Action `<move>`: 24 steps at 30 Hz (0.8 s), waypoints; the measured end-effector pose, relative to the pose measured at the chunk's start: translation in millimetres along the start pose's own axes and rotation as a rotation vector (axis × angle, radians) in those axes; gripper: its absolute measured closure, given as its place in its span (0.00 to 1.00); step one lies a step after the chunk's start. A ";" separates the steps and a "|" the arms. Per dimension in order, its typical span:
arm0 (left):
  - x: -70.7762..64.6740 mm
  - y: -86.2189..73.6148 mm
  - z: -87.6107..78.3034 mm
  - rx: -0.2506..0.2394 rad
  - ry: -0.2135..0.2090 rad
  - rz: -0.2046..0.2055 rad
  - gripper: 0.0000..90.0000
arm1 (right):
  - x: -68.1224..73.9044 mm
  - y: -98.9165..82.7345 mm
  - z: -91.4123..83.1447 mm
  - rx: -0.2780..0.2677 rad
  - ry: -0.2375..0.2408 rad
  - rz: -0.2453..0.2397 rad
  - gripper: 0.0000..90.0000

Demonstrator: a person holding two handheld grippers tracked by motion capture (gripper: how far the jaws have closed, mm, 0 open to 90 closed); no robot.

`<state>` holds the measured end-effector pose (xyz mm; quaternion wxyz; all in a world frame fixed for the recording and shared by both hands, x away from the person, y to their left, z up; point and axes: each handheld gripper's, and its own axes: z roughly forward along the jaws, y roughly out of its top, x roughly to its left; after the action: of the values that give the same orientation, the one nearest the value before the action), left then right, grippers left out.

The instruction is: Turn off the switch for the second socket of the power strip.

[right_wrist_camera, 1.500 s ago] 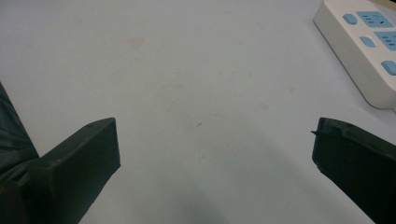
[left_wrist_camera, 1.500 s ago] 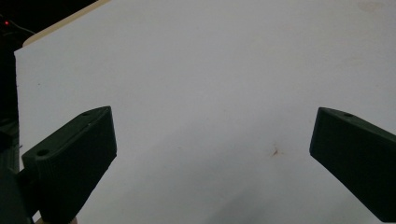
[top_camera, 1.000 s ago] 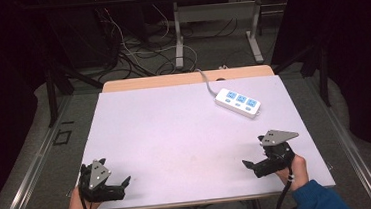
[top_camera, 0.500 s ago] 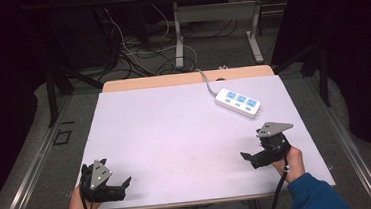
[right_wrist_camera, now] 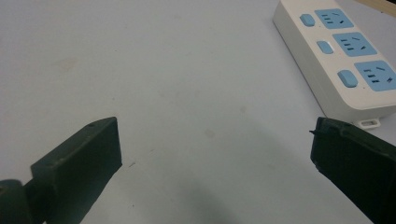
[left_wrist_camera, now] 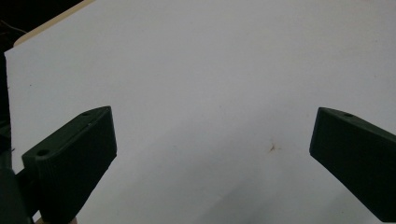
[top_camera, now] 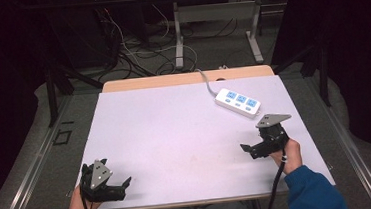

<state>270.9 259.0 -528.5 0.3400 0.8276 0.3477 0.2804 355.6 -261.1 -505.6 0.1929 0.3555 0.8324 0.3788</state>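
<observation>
A white power strip (top_camera: 237, 102) with three blue sockets lies at the back right of the white tabletop (top_camera: 175, 130), its grey cord running off the far edge. My right gripper (top_camera: 248, 151) is held just in front of it, jaws wide open and empty. In the right gripper view the power strip (right_wrist_camera: 341, 56) lies ahead and to the right of the right gripper (right_wrist_camera: 215, 154), beyond the right jaw. My left gripper (top_camera: 123, 186) rests near the front left corner, also open and empty. In the left gripper view the left gripper (left_wrist_camera: 210, 154) frames bare tabletop with a small brown speck (left_wrist_camera: 272, 148).
A strip of wooden table edge (top_camera: 181, 78) shows behind the white surface. Beyond it, on the floor, are table legs (top_camera: 178, 40) and tangled cables (top_camera: 134, 48). A blue sleeve (top_camera: 313, 192) comes in at the bottom right.
My right gripper has moved forward and slightly left, closer to the power strip. The left gripper has stayed in place.
</observation>
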 end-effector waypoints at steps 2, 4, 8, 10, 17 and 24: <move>-0.3 0.1 0.0 0.001 -0.002 0.004 0.01 | -0.8 0.8 1.0 0.003 -0.003 0.006 0.01; -0.5 0.3 -0.1 0.001 -0.006 0.006 0.01 | -3.4 1.9 3.1 0.003 -0.004 0.004 0.01; 0.3 0.1 0.7 0.008 -0.005 0.010 0.01 | -7.3 4.3 7.0 0.009 -0.006 0.013 0.01; 0.3 0.1 0.6 0.008 -0.005 0.010 0.01 | -10.1 6.0 9.7 0.017 -0.006 0.016 0.01; 0.4 0.4 0.1 0.006 -0.001 0.012 0.01 | -15.6 8.6 15.9 0.020 -0.014 0.016 0.01; 0.0 0.3 0.0 0.001 0.000 0.009 0.01 | -24.1 12.2 21.0 0.032 -0.027 0.025 0.02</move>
<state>270.9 258.8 -528.3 0.3382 0.8294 0.3442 0.2815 389.6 -262.9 -508.3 0.1937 0.3742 0.8312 0.3628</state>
